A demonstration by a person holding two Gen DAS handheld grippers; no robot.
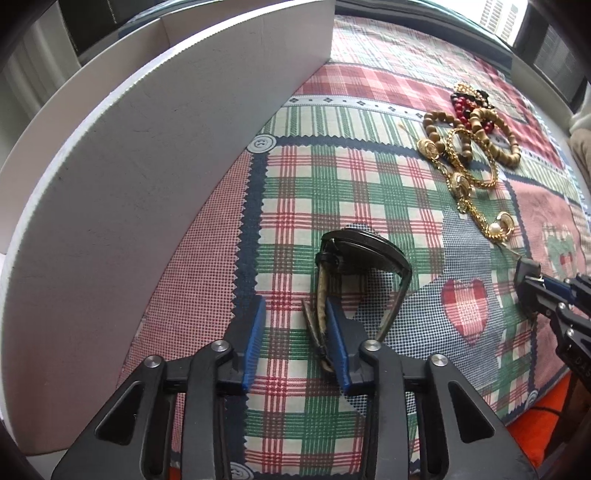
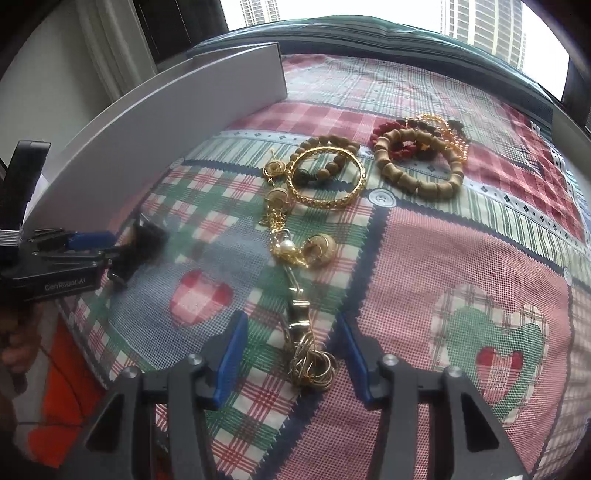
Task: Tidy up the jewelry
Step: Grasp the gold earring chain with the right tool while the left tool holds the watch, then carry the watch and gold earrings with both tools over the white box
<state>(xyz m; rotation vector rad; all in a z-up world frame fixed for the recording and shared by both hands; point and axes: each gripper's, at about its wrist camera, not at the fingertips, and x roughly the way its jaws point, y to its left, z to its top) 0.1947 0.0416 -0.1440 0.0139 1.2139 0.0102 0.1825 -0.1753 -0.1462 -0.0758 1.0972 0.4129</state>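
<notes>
Barely begun. Left gripper [image 1: 295, 339] jaws open, watch [image 1: 354, 273] just ahead, strap touching one pad. Right gripper [image 2: 291, 350] jaws open around gold chain [image 2: 314, 363]. Bracelets [image 2: 417, 162] heaped farther ahead; white box [image 1: 129, 155] apparently unfilled.

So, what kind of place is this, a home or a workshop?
Probably a home, likely a room high in a city building: jewelry lies on a patchwork checked cloth, curtains hang by the window, and tall towers stand outside.

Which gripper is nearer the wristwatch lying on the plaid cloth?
Left. The left gripper stands right at the wristwatch, one pad beside its strap. The right gripper is off to the side, straddling a gold chain.
</notes>
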